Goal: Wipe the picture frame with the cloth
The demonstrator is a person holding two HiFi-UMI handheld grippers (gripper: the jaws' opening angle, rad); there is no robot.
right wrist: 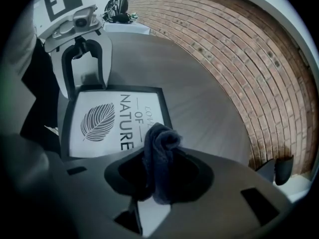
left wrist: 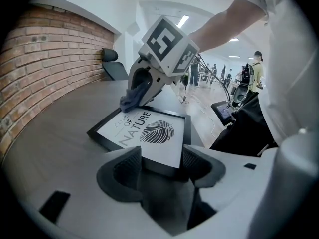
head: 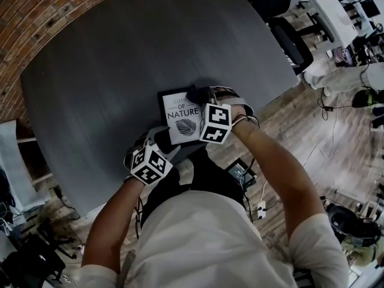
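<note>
A black picture frame [head: 180, 116] with a white leaf print lies flat near the front edge of the grey table [head: 120, 59]. My right gripper [head: 201, 95] is shut on a bunched dark blue cloth [right wrist: 158, 148]. The cloth [left wrist: 130, 99] touches the frame [left wrist: 144, 131] at its far corner. My left gripper [left wrist: 160, 166] stands at the frame's near edge with its jaws spread. One finger is by the frame's corner and the other over the border. In the right gripper view the left gripper [right wrist: 87, 86] stands at the far end of the frame [right wrist: 104, 123].
A brick wall [head: 36, 17] runs along the table's far left side. An office chair [head: 291, 41] stands past the table's right end, above wooden floor with cables. The person's own body is close against the front edge. People [left wrist: 254, 73] stand far off in the room.
</note>
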